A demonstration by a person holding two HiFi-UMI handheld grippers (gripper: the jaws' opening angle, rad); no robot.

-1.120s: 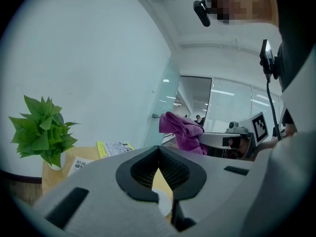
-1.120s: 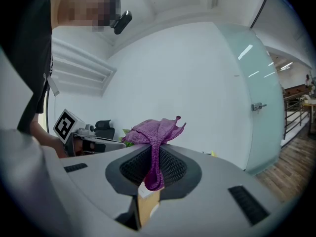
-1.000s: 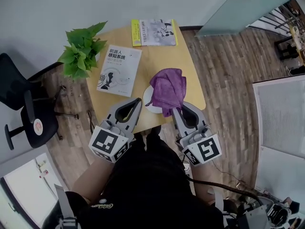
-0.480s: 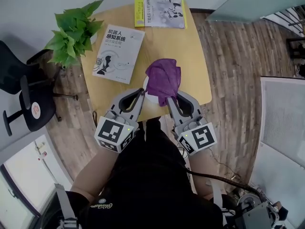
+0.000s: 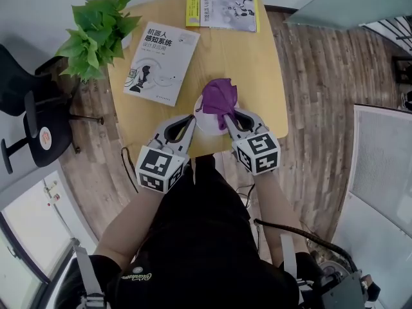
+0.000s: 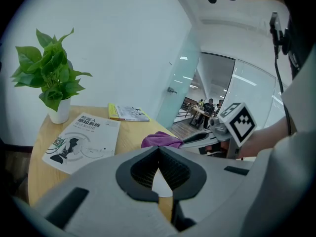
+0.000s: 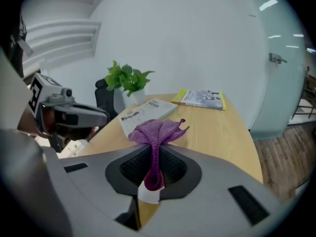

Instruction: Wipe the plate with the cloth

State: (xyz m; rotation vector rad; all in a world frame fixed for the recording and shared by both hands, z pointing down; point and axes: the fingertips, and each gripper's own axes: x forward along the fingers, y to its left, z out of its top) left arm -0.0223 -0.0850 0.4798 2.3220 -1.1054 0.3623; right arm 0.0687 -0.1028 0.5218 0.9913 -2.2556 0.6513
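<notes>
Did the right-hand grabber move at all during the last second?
Yes. The right gripper has moved forward from the table's near edge to over the plate, and is shut on the purple cloth.

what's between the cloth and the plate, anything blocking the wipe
Nothing visible. The purple cloth, pinched in the right gripper, lies directly over the white plate. The left gripper sits at the plate's left rim, beside the cloth rather than under it.
</notes>
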